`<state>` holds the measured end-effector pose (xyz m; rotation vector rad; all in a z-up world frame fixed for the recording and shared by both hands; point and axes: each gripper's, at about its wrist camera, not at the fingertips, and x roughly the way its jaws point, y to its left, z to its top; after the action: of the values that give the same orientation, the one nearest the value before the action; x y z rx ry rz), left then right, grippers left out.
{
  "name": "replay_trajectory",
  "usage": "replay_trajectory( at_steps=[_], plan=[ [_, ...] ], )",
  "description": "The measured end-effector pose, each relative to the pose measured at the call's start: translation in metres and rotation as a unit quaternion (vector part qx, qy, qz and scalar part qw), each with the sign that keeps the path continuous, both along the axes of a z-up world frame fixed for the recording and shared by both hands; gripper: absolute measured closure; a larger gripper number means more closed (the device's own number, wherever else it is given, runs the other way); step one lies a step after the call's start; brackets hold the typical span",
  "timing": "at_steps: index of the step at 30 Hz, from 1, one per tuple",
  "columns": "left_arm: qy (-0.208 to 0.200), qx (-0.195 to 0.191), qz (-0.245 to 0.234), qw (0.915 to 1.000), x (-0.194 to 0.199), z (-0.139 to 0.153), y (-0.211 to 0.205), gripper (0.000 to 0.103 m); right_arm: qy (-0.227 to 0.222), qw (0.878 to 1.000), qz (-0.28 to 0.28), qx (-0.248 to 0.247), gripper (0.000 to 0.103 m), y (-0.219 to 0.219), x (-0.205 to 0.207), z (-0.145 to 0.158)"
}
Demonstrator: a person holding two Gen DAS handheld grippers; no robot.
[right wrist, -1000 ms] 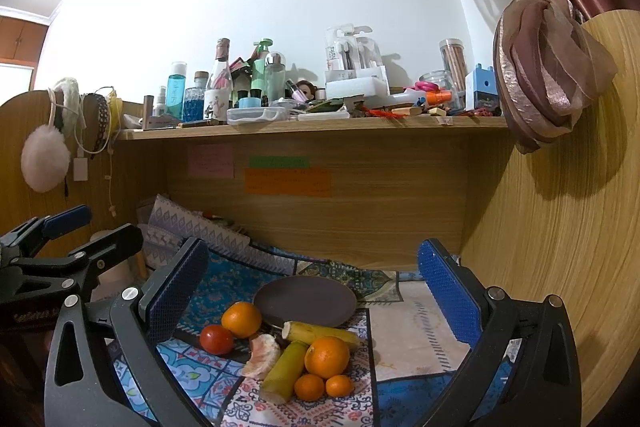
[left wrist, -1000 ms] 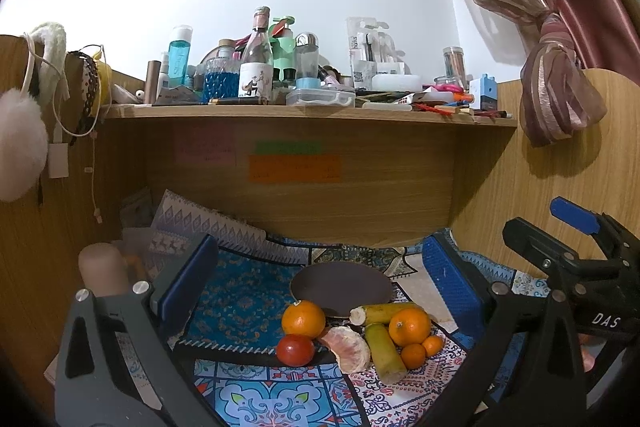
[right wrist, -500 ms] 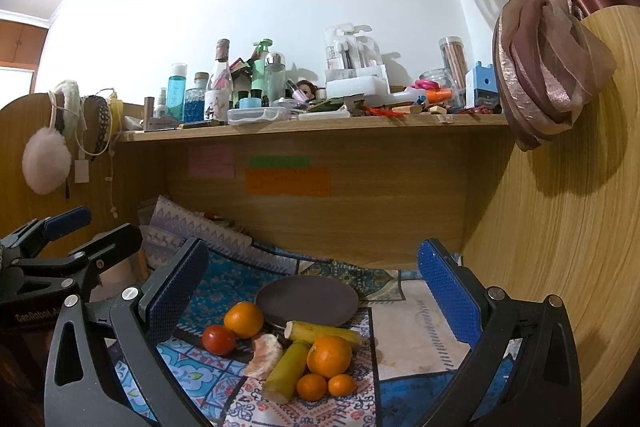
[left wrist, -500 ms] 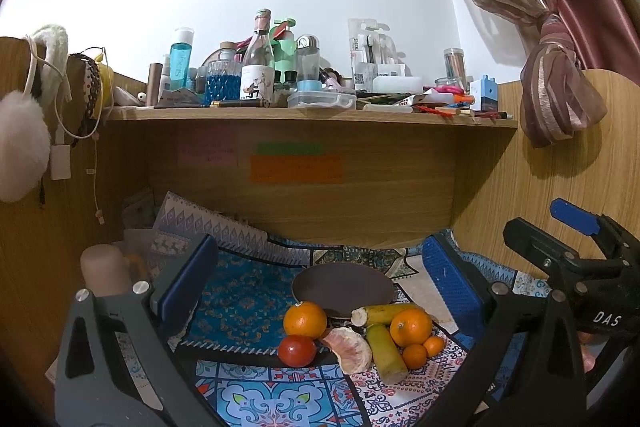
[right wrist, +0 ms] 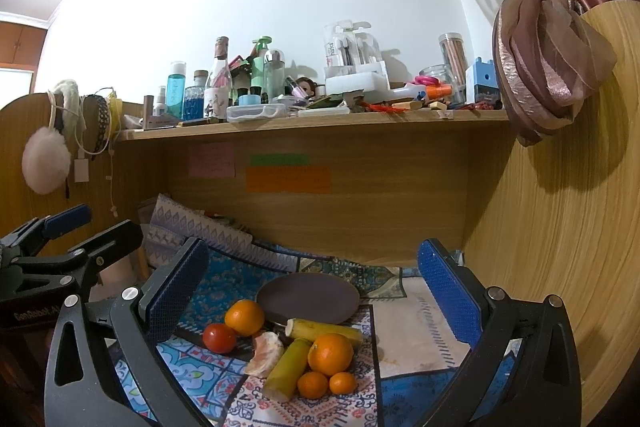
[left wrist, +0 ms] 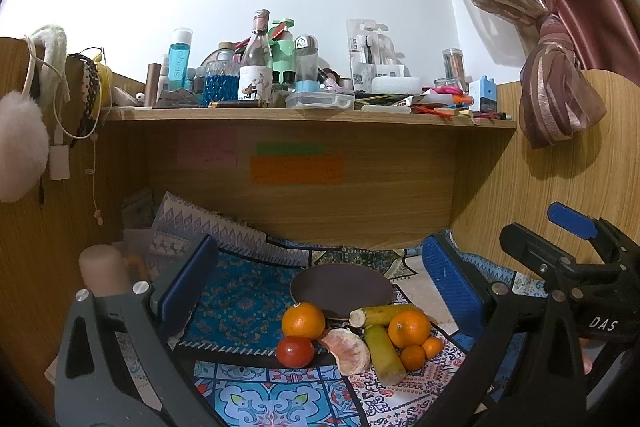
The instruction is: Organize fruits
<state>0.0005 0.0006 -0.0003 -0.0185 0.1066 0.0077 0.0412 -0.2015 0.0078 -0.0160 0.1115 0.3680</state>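
Hand-held grippers (left wrist: pixel 316 285) (right wrist: pixel 312 283) (both wide apart) above fruit pile (right wrist: pixel 296 351), dark plate (right wrist: pixel 308 297) behind.

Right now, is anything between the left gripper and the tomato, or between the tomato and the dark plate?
The left gripper has open air to the tomato. The large orange sits between it and the dark plate.

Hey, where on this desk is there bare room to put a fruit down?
The dark plate behind the pile is bare. So is the pale mat patch right of the sugarcane pieces, and the blue carpet-pattern mat left of the plate. It is crowded in front: oranges, tomato, peeled segment and cane lie bunched together.
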Motion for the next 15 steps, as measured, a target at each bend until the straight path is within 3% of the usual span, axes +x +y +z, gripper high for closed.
replay_trajectory(
  at_steps=[15],
  plan=[
    [0.003,-0.001,-0.001,1.0,0.002,0.0003,0.0,0.0,-0.001,1.0,0.001,0.002,0.0,0.0003,-0.0013,0.0007]
  ],
)
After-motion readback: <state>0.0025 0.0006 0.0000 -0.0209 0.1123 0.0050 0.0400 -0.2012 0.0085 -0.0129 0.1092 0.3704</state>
